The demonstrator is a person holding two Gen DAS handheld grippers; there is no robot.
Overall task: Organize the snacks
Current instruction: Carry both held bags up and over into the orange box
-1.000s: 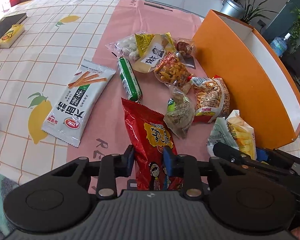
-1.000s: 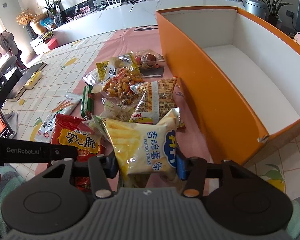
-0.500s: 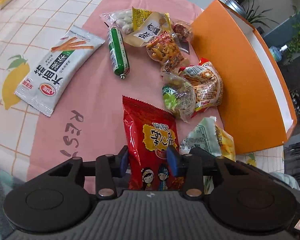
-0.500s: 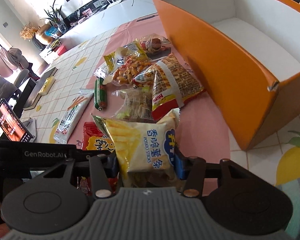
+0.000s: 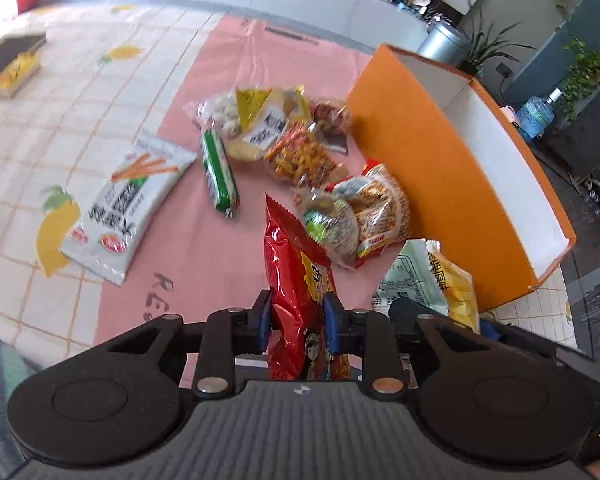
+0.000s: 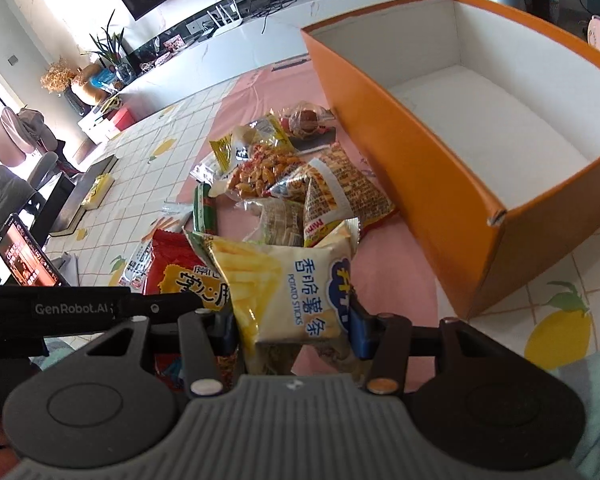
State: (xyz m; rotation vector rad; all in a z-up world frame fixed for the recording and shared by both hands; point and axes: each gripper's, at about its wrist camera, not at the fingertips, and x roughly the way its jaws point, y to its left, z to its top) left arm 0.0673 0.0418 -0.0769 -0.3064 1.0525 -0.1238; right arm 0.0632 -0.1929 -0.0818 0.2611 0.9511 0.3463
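Yellow potato-stick bag [image 6: 288,292] pinched at its lower end between the closed-in fingers of the right gripper [image 6: 292,330], long axis running up toward 12 o'clock, clear of the pink mat [image 6: 384,256]. Orange box [image 6: 432,184] open-topped and empty at about 2 o'clock from that bag, near wall between bag and white floor. Probably up and over that wall next, bag end leading. Red chip bag [image 5: 296,280] likewise clamped in the left gripper [image 5: 296,320], long axis toward 12 o'clock, box off at 2 o'clock and farther away. Right side nearer. Loose packets [image 5: 300,160] heaped at 12 o'clock beside the box.
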